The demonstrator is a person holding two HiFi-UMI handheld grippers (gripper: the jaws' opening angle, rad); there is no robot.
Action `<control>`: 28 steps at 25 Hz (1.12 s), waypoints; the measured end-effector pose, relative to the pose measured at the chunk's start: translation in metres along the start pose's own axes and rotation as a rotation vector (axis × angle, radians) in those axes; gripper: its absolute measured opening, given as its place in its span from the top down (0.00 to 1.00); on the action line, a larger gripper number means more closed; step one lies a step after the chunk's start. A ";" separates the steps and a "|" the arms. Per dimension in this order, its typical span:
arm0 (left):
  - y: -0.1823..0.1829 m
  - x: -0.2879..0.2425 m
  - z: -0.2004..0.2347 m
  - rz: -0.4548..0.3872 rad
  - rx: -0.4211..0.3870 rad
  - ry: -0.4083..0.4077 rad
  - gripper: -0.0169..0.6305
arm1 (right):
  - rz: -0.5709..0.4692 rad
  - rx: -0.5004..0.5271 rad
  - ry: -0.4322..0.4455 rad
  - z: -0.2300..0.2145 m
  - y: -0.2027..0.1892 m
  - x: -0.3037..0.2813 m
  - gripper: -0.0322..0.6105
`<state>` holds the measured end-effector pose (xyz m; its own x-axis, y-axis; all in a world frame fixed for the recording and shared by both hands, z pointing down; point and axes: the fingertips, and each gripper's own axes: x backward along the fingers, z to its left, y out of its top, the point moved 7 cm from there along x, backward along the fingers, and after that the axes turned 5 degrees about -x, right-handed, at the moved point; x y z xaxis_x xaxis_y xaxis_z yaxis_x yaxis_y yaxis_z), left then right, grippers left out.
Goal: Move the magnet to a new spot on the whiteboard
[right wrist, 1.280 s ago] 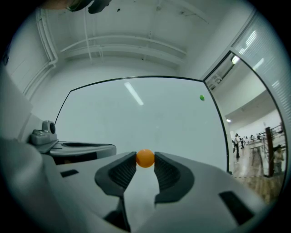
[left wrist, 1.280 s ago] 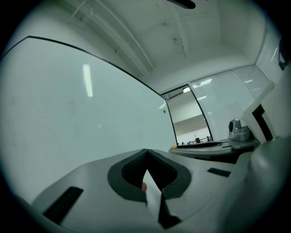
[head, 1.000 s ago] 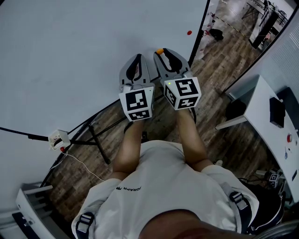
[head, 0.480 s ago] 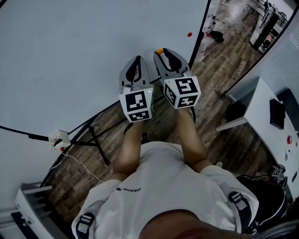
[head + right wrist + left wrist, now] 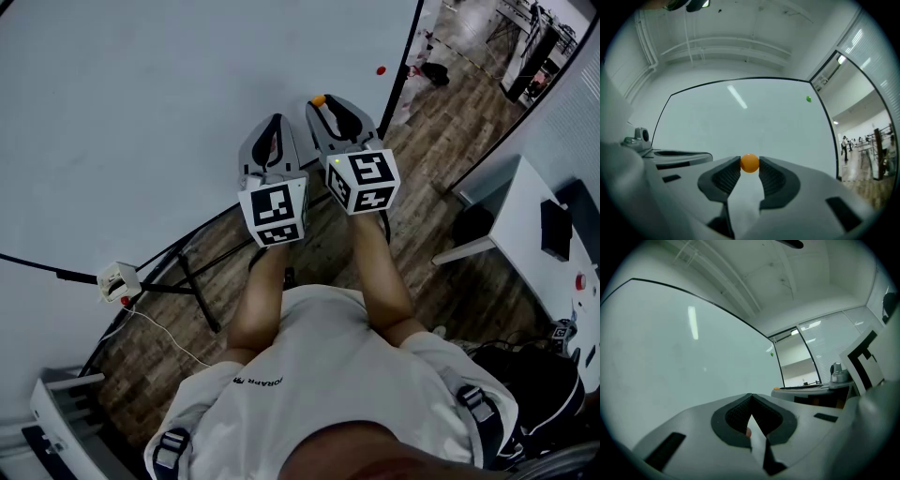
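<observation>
A small orange magnet (image 5: 749, 163) sits pinched between the tips of my right gripper (image 5: 749, 165), both pads touching it, just in front of the whiteboard (image 5: 740, 124). The head view shows the orange magnet (image 5: 320, 100) at the tip of the right gripper (image 5: 322, 103), against the lower right part of the whiteboard (image 5: 141, 112). My left gripper (image 5: 276, 119) is held beside it on the left, close to the board. Its jaws meet at the left gripper's tip (image 5: 750, 397) with nothing between them.
A red magnet (image 5: 380, 69) sticks near the board's right edge, and a green magnet (image 5: 808, 99) sits high on the right. The board's black stand legs (image 5: 187, 272) cross the wood floor. A white table (image 5: 539, 234) stands at right, a small white box (image 5: 119, 279) at left.
The right gripper with the orange magnet has crept slightly up and left along the board. The left gripper has barely moved.
</observation>
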<state>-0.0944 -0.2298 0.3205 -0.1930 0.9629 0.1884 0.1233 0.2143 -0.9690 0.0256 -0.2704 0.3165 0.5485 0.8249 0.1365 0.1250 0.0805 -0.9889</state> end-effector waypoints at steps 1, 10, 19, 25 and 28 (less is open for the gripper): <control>0.000 0.000 0.000 0.000 0.000 0.000 0.97 | 0.000 -0.001 0.000 -0.001 0.000 -0.001 0.74; -0.002 -0.001 0.004 0.003 0.004 0.002 0.97 | 0.003 -0.009 0.009 -0.002 0.001 -0.014 0.75; -0.005 -0.005 0.007 0.006 0.004 0.005 0.97 | 0.007 -0.012 0.013 -0.005 0.003 -0.032 0.74; -0.006 -0.008 0.009 0.004 -0.002 0.005 0.97 | 0.008 -0.017 0.014 -0.009 0.003 -0.040 0.74; -0.004 -0.009 0.005 0.001 -0.008 0.004 0.97 | 0.010 -0.016 0.014 -0.013 0.003 -0.041 0.74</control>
<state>-0.0983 -0.2406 0.3216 -0.1887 0.9639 0.1878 0.1312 0.2143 -0.9679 0.0149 -0.3113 0.3088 0.5611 0.8179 0.1276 0.1327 0.0633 -0.9891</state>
